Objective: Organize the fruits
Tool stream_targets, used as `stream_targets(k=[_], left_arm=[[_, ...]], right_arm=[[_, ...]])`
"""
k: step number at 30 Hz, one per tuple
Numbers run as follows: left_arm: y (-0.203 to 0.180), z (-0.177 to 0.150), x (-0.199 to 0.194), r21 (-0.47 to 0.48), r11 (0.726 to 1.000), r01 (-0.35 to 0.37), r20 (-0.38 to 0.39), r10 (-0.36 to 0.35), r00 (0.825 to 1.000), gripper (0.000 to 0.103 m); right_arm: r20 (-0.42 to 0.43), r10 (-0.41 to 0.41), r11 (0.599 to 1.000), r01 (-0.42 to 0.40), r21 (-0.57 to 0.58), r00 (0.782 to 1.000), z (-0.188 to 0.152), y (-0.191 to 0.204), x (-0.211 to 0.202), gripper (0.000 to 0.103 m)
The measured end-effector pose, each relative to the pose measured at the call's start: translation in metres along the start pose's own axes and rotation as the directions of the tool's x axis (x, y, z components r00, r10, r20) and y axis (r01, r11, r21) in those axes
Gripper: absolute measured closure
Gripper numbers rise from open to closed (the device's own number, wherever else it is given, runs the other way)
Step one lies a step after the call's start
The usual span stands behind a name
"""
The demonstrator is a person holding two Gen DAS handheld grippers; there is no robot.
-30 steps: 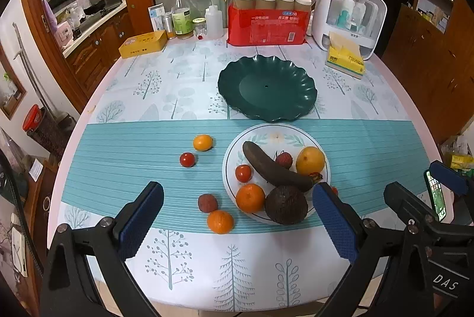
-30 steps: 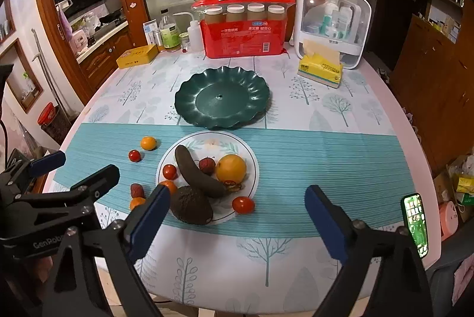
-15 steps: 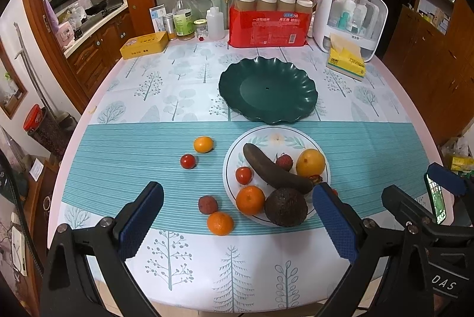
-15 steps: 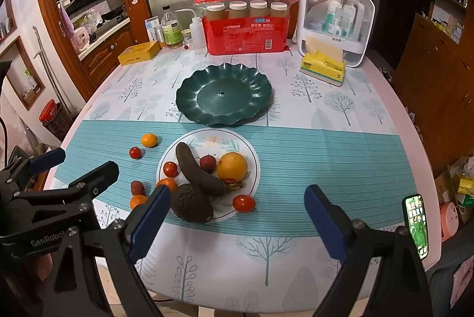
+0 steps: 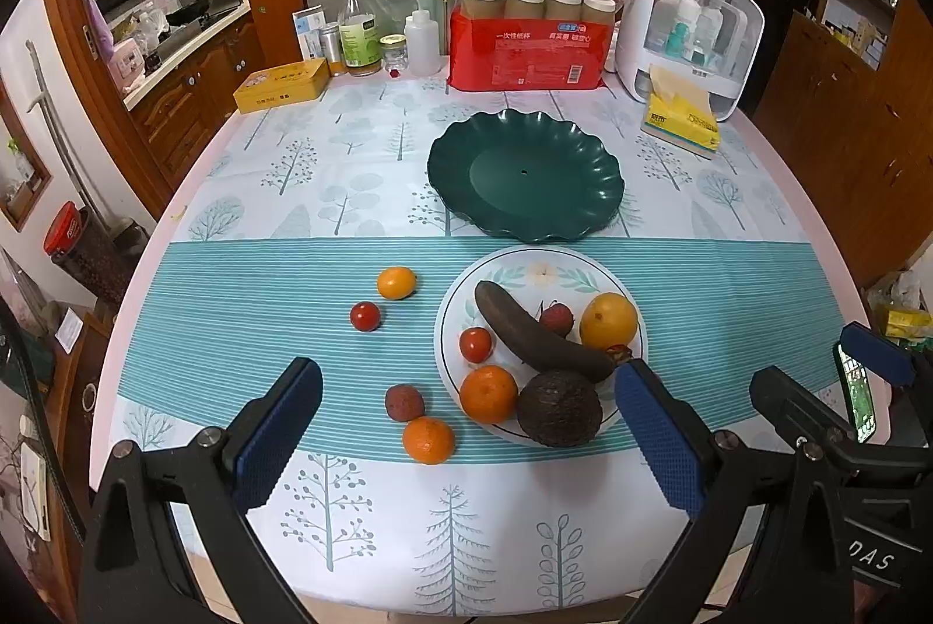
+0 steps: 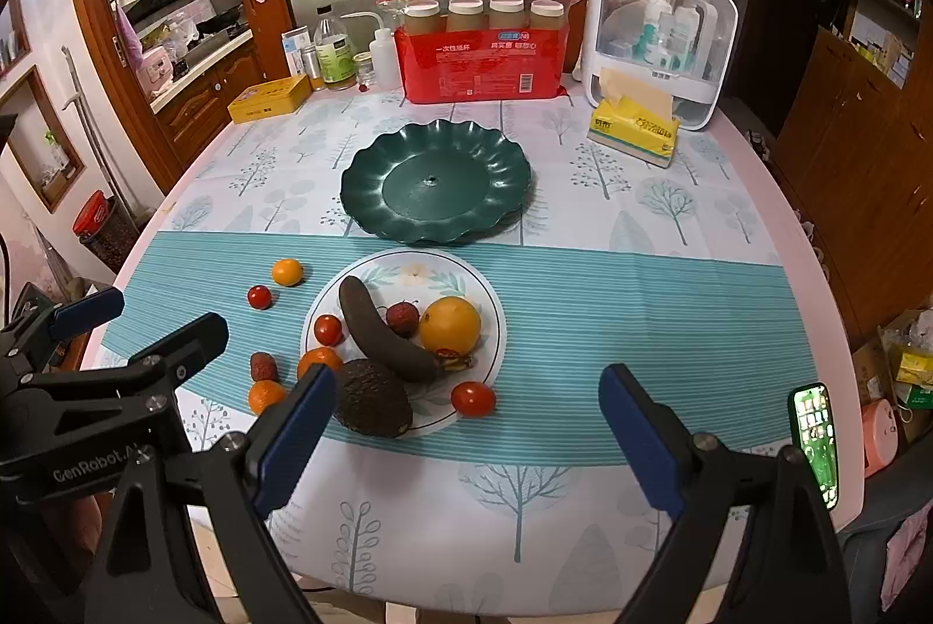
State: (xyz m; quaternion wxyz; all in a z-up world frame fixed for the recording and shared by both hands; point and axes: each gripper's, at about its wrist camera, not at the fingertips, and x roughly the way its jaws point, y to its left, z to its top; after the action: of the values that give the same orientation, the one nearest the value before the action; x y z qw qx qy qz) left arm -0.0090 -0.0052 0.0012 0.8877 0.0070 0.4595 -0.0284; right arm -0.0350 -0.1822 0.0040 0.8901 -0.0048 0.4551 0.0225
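Both grippers, left point(image 5: 466, 426) and right point(image 6: 466, 437), hang wide open and empty near the table edge. Loose fruit sits left of the white plate point(image 5: 452, 326); I'd grab the nearest orange point(image 5: 428, 440) first, squeezing gently.

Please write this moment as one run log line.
left hand-held gripper: open, empty | right hand-held gripper: open, empty | dark green scalloped plate: empty | white floral plate: holds fruit

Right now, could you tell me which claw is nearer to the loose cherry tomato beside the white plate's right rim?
Right. The right claw opens just before the cherry tomato; the left claw sits farther left, toward the orange.
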Motion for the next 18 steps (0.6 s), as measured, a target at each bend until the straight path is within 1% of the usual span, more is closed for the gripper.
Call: stream_targets(k=[5,11,18], left_arm=[[-0.0009,-0.0010,0.0009,0.005,1.000,-0.011,0.001,0.011,1.000,0.003],[-0.0048,-0.0005,0.0038,0.007,1.000,-0.023,-0.029,0.023,0.999,0.003],[-0.0089,0.0014,-0.0013,-0.003,0.999,-0.044,-0.023,0.044,0.999,0.003]], right_arm=[[0.001,0.002,1.000,-0.002,-0.001,1.000,0.0008,-0.0012,0.0005,0.011],[0.003,0.002,1.000,-0.002,-0.019,1.000,0.0038,-0.0028,-0.0005,0.011],[0.020,0.010,0.999,-0.009,-0.042,1.000,0.0054,-0.0012,-0.0044,0.011]])
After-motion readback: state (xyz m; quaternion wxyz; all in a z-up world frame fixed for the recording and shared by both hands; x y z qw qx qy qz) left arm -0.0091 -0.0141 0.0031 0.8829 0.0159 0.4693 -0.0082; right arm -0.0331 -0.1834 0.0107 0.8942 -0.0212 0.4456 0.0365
